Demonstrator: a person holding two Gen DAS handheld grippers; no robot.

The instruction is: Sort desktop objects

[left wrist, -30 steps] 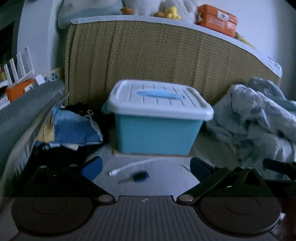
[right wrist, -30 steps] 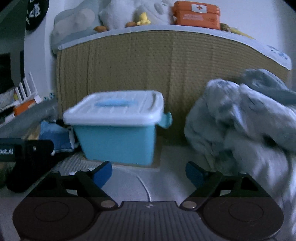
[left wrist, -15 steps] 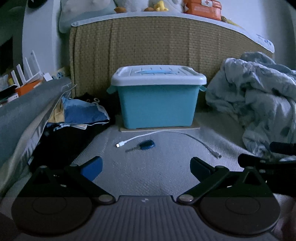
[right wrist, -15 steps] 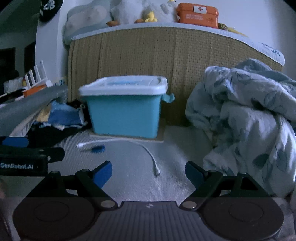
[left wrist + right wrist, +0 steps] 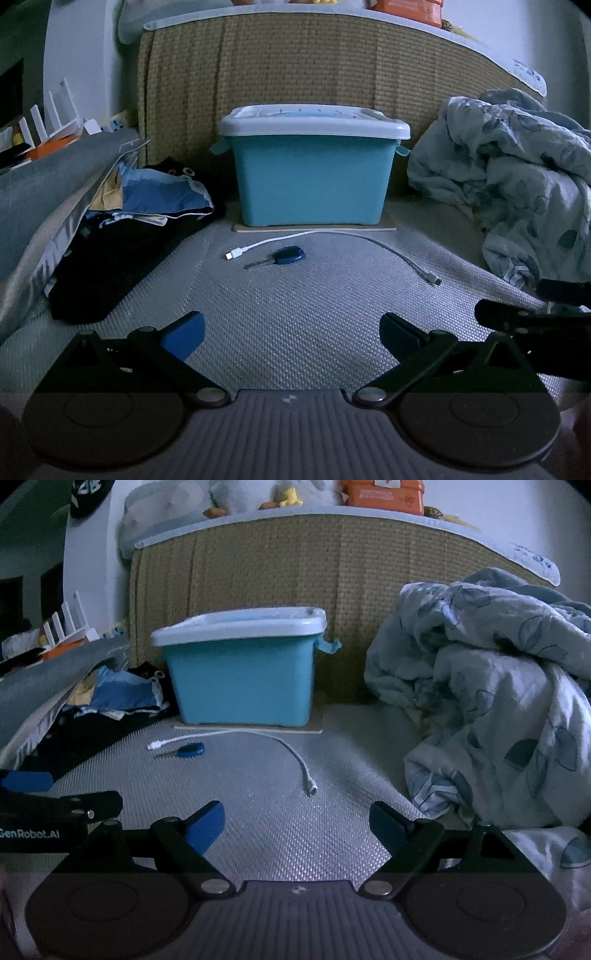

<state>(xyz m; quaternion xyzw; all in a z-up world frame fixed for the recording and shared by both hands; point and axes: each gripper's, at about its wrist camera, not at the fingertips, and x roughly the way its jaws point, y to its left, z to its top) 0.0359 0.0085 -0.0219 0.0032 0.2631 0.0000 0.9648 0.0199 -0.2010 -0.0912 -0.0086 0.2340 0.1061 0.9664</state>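
A blue-headed key (image 5: 277, 257) is lying on the grey woven mat (image 5: 295, 314), its metal blade pointing toward the left. Just behind it a white charging cable (image 5: 332, 236) is curving across the mat — one plug sitting beside the key, the other end (image 5: 310, 788) trailing off to the right, well apart from it. Behind both, a turquoise storage box (image 5: 312, 184) with a pale lid (image 5: 314, 120) closed on top is standing on a thin flat board (image 5: 314, 228), against a woven headboard (image 5: 295, 74).

The left gripper (image 5: 291, 332) is hovering low over the mat, near side of the key, its blue-padded fingers (image 5: 184, 334) spread wide and gripping nothing. The right gripper (image 5: 295, 821) is doing the same — jaws wide apart, empty, with the cable's loose end lying just ahead of it.

A crumpled leaf-print blanket (image 5: 498, 701) is piling up on the right; folded clothes (image 5: 159, 195) are lying to the left of the box.
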